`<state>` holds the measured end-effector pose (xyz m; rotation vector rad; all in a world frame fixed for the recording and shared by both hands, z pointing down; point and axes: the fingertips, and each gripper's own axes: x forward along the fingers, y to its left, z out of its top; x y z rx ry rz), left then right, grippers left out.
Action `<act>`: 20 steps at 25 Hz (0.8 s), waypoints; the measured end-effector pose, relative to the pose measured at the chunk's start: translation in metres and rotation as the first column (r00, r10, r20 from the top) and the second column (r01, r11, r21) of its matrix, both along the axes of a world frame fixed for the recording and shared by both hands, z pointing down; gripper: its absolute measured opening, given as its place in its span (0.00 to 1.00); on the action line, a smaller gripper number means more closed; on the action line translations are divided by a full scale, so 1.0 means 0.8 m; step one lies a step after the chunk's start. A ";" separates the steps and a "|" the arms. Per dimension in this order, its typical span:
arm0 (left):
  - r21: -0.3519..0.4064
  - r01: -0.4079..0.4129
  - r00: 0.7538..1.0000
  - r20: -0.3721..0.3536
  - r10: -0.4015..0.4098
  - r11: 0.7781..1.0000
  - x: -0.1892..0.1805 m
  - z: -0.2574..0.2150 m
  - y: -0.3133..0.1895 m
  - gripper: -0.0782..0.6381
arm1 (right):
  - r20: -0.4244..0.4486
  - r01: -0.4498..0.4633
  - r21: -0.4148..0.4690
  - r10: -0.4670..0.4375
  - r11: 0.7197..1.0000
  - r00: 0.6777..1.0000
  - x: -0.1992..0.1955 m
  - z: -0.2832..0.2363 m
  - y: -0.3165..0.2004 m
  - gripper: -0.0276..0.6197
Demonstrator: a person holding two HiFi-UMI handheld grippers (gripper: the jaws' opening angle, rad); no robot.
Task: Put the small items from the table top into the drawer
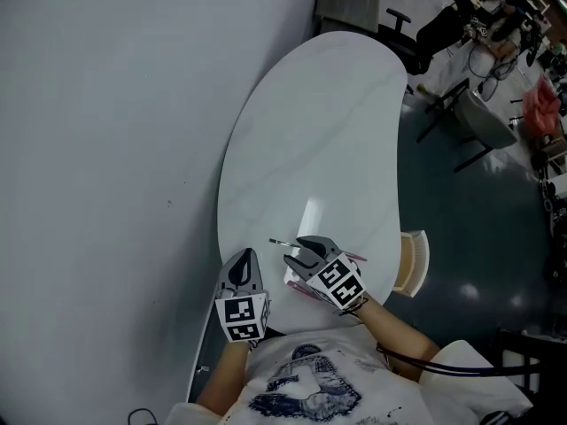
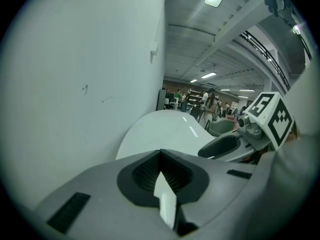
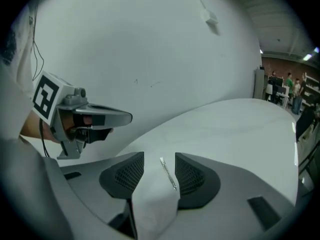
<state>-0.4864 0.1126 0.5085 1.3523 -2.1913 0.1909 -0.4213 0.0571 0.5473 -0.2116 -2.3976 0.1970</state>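
Note:
A thin metal stick [image 1: 280,242] lies on the white oval table [image 1: 319,131] near its front end. My right gripper [image 1: 301,249] hovers just behind it, jaws apart. In the right gripper view the stick [image 3: 168,174] lies on the table between the two dark pads, and neither pad touches it. My left gripper [image 1: 245,257] is by the table's left front edge, empty. Its pads [image 2: 145,171] meet at the tip in the left gripper view. A pink-edged item [image 1: 355,257] lies partly hidden under the right gripper. No drawer shows in any view.
A plain grey wall [image 1: 106,149] runs close along the table's left side. A beige chair [image 1: 412,262] stands at the table's right front, with dark floor beyond. Office chairs and people are far off at the back right.

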 end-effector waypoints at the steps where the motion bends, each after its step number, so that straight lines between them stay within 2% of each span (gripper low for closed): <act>1: -0.004 0.001 1.000 -0.004 -0.001 1.000 0.000 0.003 0.000 0.14 | -0.013 0.015 0.019 -0.015 1.000 1.000 -0.002 0.006 -0.001 0.33; 10: -0.025 0.013 0.999 -0.037 -0.014 1.000 -0.010 0.027 0.000 0.14 | -0.118 0.130 0.085 -0.119 0.988 0.986 -0.011 0.067 -0.001 0.33; 20: -0.042 0.028 0.998 -0.058 -0.031 0.999 -0.029 0.046 0.001 0.14 | -0.152 0.164 0.113 -0.146 0.980 0.978 -0.020 0.096 0.005 0.31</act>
